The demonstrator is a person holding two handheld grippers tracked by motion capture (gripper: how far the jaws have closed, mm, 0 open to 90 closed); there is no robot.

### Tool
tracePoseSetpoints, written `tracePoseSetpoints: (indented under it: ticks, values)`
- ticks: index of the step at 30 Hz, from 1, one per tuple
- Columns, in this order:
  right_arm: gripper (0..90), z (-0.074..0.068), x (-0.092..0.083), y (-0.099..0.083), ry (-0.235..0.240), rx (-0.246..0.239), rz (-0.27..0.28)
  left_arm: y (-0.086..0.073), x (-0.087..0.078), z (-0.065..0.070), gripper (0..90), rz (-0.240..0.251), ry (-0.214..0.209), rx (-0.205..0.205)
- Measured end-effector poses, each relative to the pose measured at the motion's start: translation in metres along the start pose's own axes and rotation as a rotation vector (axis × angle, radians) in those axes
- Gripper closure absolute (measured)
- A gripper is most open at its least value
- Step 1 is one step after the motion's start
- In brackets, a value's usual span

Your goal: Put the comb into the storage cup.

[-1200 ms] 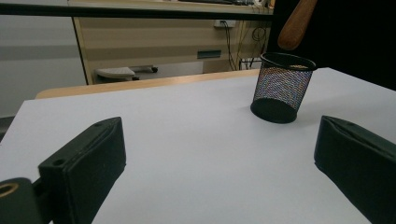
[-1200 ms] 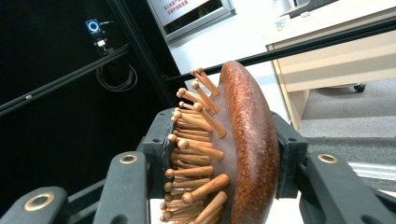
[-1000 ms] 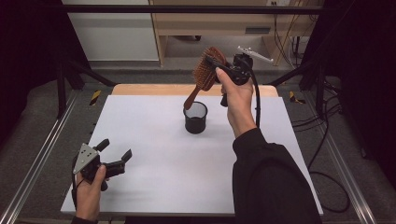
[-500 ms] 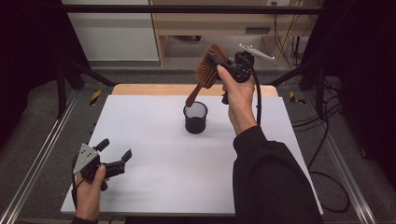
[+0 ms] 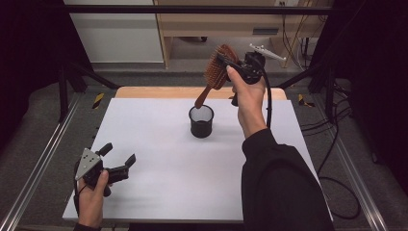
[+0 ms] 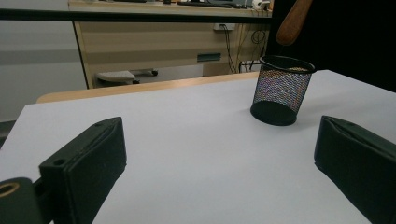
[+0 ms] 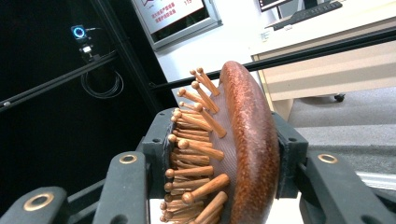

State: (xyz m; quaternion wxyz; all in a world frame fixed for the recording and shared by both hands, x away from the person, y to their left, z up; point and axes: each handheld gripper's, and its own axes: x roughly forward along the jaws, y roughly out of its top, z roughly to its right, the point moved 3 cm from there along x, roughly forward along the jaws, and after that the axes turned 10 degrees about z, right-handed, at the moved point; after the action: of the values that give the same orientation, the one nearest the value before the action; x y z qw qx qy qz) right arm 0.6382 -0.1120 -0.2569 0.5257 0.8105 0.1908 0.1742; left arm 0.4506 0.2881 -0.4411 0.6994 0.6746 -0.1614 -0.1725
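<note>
While gripped by its head in the right tool (image 5: 225,61), the wooden hairbrush (image 5: 214,73) is held above the desk (image 5: 159,139), long axis tilted, handle tip pointing down just over the mesh pen cup (image 5: 201,121); left tool (image 5: 118,161), jaws wide and empty, is rested well apart at the near-left corner

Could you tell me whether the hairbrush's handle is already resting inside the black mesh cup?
No, the hairbrush, clamped in the right gripper, hangs with its handle tip above the rim of the mesh cup.
</note>
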Motion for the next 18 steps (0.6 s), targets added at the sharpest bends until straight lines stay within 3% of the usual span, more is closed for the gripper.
tracePoseSetpoints:
  ticks: [18]
  values:
    - [51.5,0.0057,0.0007,-0.0018,-0.02,-0.026,-0.012,0.0,0.0002,0.0006,2.6,0.001,-0.003,0.003]
